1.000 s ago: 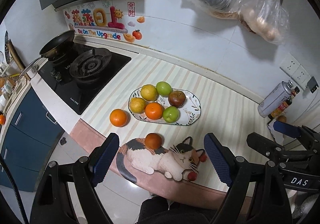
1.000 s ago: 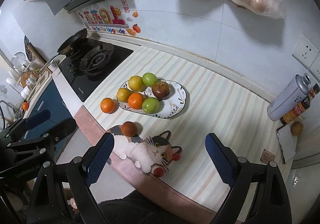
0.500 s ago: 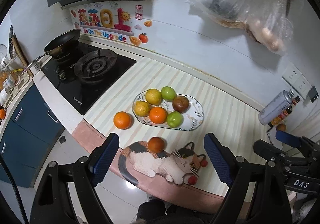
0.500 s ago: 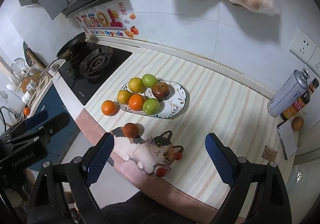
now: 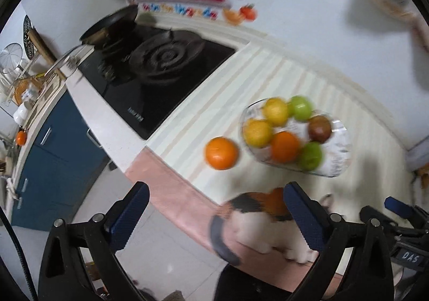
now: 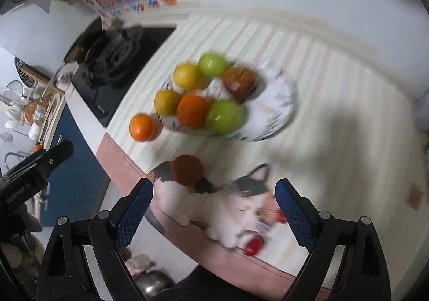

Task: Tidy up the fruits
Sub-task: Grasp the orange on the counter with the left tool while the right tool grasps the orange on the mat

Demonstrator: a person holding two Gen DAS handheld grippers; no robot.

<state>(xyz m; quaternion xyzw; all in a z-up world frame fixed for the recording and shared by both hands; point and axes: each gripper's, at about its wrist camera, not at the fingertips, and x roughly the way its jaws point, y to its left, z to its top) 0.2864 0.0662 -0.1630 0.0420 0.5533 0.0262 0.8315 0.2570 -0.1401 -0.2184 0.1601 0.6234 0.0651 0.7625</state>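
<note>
An oval patterned plate [image 5: 337, 164] [image 6: 281, 113] on the striped counter holds two yellow fruits, two green ones, an orange [image 6: 191, 110] and a brown-red apple [image 6: 238, 82]. One loose orange [image 5: 221, 153] [image 6: 142, 127] lies just left of the plate. A darker orange [image 6: 187, 169] [image 5: 276, 200] rests on the cat picture, near the counter's front edge. My left gripper [image 5: 217, 213] hovers above that edge, its jaws opening, with nothing between them. My right gripper [image 6: 214, 208] hangs open and empty over the cat picture, the darker orange just ahead of its left finger [image 6: 135, 207].
A black gas stove [image 5: 161, 59] with a frying pan [image 5: 112, 24] sits left of the striped mat. Blue cabinets [image 5: 53, 153] and floor lie below the counter's edge. The cat-print mat [image 6: 228, 199] covers the front. Each gripper shows at the other view's edge.
Both grippers have dropped toward the counter, so the fruit looks bigger and blurred. The left view has swung toward the stove, and the left jaws stand wider.
</note>
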